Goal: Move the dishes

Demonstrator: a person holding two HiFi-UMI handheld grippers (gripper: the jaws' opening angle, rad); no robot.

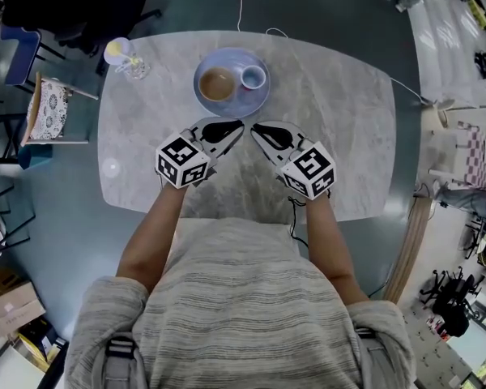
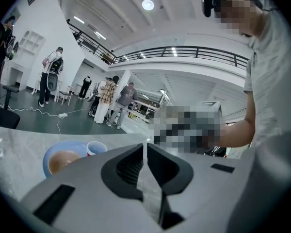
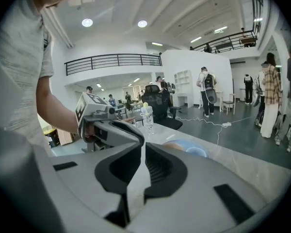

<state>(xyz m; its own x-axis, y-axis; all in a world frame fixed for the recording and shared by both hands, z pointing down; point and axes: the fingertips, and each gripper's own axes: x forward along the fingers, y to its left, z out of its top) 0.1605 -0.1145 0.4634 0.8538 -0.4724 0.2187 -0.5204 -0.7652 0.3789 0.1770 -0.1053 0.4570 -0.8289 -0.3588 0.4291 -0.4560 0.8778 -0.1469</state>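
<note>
Readable text: none in any view.
Cube on left gripper: black-and-white square markers, no letters or digits.
Cube on right gripper: markers of the same kind.
On bottle: nothing legible.

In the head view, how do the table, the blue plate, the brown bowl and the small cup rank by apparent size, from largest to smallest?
1. table
2. blue plate
3. brown bowl, sitting on the plate
4. small cup, beside the bowl on the plate, clearly the smallest
</note>
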